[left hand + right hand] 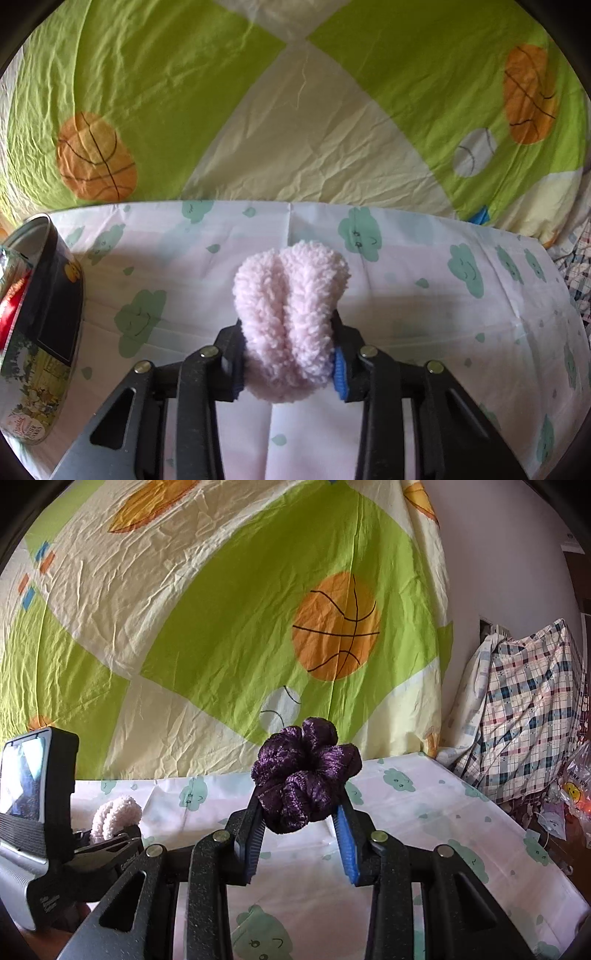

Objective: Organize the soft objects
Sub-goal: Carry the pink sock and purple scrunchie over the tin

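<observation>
pink scrunchie: fluffy pink scrunchie [290, 317] pinched between the pads of the left tool [290, 354], squashed into two upright lobes, held above the bench, not touching it
purple scrunchie: velvet purple scrunchie [304, 775] pinched at the fingertips of the right tool [301, 808], bunched, lifted clear of the bench
left tool: pressed onto the pink scrunchie from both sides; blue pad [340, 373] shows on one side
right tool: pinching the purple scrunchie; fingers angled in towards the tips, blue pads [349, 843] visible
bench: covered with a white cloth [424, 314] printed with green clouds
tin: printed tin [40, 332] at the left edge, near the left tool, apart from it; left wrist view only
backdrop: green and cream sheet with basketball prints [207, 627] hanging behind the bench
right wrist view only: left tool [110, 834] from the side with the pink scrunchie [116, 818] in it, well left of the purple one; plaid bedding pile [524, 709] and plain wall [491, 554] off the bench's right end
</observation>
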